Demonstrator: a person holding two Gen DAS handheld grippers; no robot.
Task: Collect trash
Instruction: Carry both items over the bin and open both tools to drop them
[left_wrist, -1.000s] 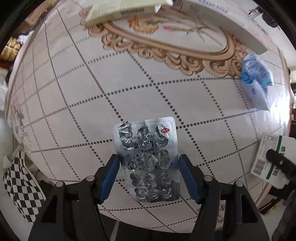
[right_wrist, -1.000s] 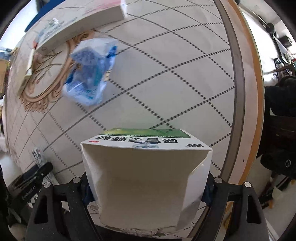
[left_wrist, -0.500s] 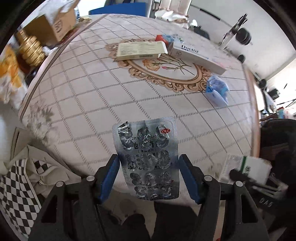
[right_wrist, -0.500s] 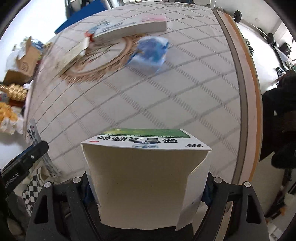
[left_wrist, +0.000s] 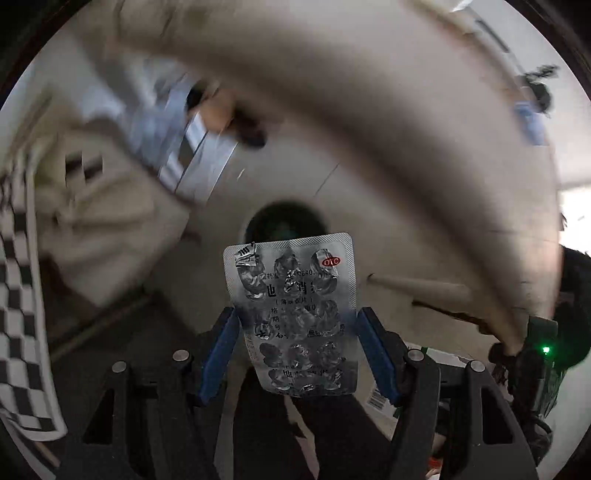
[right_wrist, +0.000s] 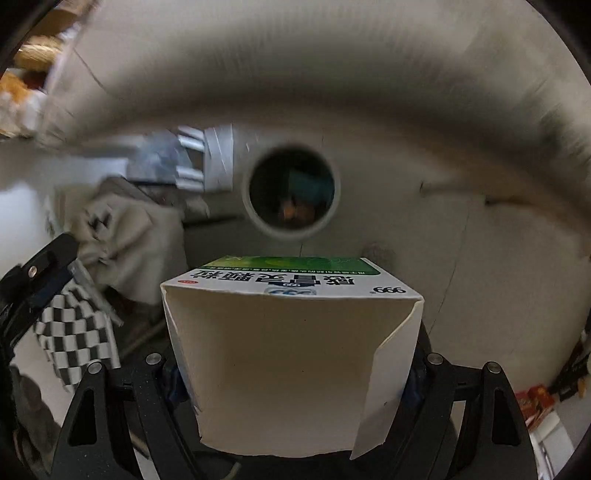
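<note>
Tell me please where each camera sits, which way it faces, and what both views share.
Left wrist: on the left gripper, facing down toward a round bin on the floor; its blue fingers flank a blister pack.
Right wrist: on the right gripper, facing the bin; its fingers, mostly hidden, hold a medicine box; the left gripper shows at the left edge.
Shared: the bin and a checkered cloth.

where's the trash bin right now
The round bin sits on the floor straight ahead in the right wrist view, just beyond the held medicine box, with a checkered cloth to its left.
</note>
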